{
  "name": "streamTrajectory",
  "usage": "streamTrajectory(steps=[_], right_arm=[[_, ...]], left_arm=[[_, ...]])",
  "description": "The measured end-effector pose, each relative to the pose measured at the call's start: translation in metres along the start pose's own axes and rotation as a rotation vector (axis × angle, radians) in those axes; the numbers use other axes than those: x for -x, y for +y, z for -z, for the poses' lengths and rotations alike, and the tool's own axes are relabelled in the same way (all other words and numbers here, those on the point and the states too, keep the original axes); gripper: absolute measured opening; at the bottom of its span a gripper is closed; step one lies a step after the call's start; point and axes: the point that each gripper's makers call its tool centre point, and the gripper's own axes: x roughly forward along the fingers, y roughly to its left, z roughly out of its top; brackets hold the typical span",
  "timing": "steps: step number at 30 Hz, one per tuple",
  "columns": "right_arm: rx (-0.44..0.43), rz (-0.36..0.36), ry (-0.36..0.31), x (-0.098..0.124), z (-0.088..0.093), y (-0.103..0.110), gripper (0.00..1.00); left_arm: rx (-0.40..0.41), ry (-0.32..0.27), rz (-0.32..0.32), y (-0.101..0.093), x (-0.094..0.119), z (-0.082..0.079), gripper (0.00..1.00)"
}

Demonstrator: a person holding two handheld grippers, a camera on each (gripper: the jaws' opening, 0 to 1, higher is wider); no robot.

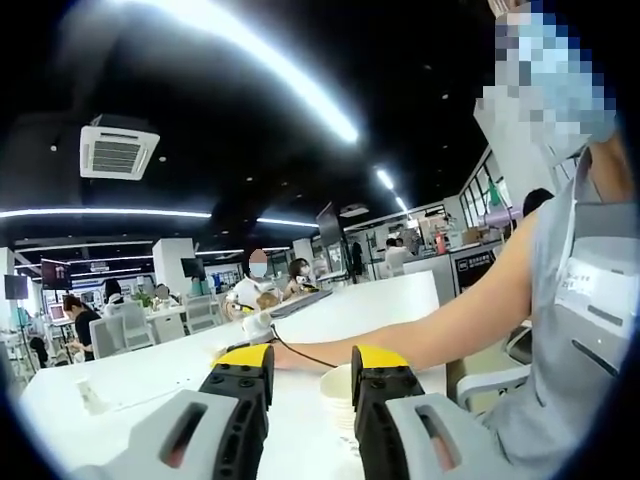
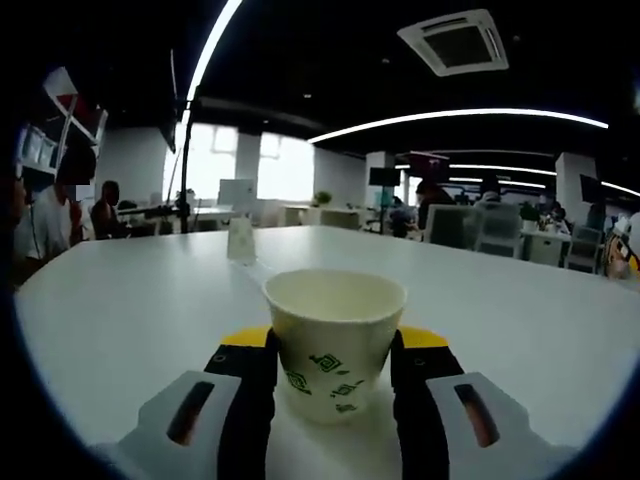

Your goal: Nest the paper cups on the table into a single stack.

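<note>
Left gripper [image 1: 310, 385]: jaws apart, holding nothing. Stack of cups [image 1: 340, 398] stands on the bench [image 1: 150, 375] just past the tips, partly hidden behind the right jaw.

Right gripper [image 2: 333, 375]: jaws hug a single paper cup [image 2: 333, 340], upright; looks like it's clamped, contact seems real.

Handling: I'd guess thin paper, super light, crushes easily. Pinch gently mid-wall, below the rim.
</note>
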Motion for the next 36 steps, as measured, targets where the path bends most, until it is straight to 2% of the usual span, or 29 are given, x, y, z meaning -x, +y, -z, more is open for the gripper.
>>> streamTrajectory(steps=[9, 19, 21, 25, 28, 36], right_arm=[[0.014, -0.018, -0.029, 0.018, -0.016, 0.032, 0.47], [0.038, -0.031, -0.046, 0.030, -0.033, 0.030, 0.47], [0.039, -0.036, -0.044, 0.030, -0.035, 0.026, 0.47], [0.051, -0.056, -0.026, 0.039, -0.035, 0.038, 0.47], [0.056, -0.060, -0.029, 0.042, -0.038, 0.032, 0.47], [0.071, -0.068, -0.039, 0.063, -0.047, 0.043, 0.47]], left_arm=[[-0.001, 0.002, 0.004, -0.002, -0.001, 0.001, 0.33], [0.002, 0.004, 0.003, -0.001, -0.003, 0.002, 0.33], [0.002, 0.005, 0.003, -0.001, -0.003, 0.002, 0.33], [0.001, 0.004, 0.001, 0.000, -0.004, 0.004, 0.33], [0.009, 0.009, -0.004, 0.002, -0.006, 0.007, 0.34], [0.039, 0.021, -0.005, 0.006, -0.010, 0.016, 0.44]])
